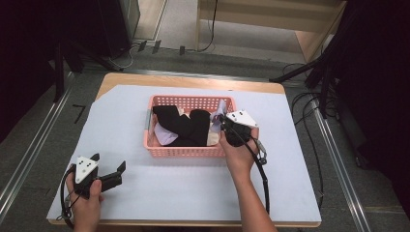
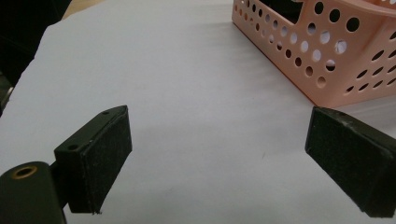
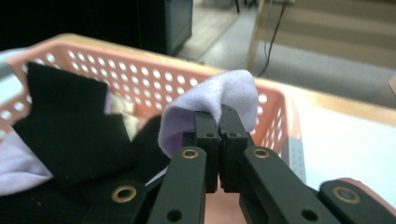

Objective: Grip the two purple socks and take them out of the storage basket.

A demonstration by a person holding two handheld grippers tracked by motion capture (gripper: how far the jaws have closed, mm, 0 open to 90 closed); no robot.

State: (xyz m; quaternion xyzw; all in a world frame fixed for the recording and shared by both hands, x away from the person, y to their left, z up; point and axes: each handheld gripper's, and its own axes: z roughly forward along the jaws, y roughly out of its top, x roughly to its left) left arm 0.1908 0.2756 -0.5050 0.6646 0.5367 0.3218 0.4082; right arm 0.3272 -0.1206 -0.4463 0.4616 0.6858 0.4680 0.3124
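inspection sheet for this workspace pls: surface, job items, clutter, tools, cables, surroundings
Surface: white sheet over a wooden table.
Job's things: pink basket holding black cloth and lilac cloth.
Clutter: nothing seen.
Tools: right tool shut on the lilac cloth at the basket's right end; left tool open over bare sheet, holding nothing.
Cables: one trails from the right tool; more on the floor.
Surroundings: dark stands, grey floor, wooden furniture behind.
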